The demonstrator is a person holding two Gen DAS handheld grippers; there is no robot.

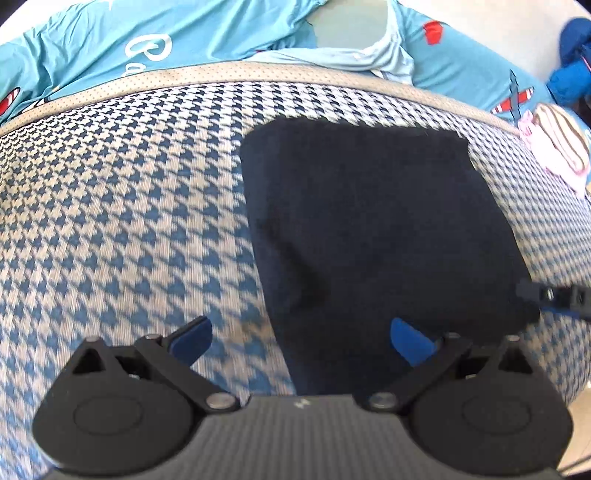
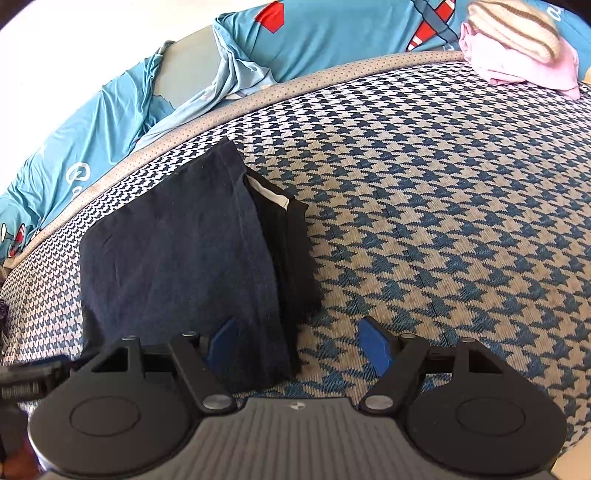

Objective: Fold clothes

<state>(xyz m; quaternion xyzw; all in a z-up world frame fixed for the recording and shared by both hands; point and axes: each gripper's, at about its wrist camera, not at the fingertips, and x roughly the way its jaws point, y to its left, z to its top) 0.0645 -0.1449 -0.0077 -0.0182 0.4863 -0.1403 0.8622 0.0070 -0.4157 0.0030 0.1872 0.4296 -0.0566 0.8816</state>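
— Blue-tipped, both pairs of tongs: the left tongs (image 1: 301, 341) stand wide apart with nothing between them, above the near edge of the dark garment (image 1: 373, 236).

— And the right tongs (image 2: 301, 345)?

— Also spread apart, empty, one tip over the garment's (image 2: 184, 266) corner, the other over the houndstooth cushion (image 2: 443, 221).

— Where does the garment lie?

— Folded flat on that cushion, a white label showing at its open side. Farther off, a pink and striped bundle (image 2: 517, 44) sits at the cushion's edge, with a light blue printed sheet (image 2: 332, 33) behind.
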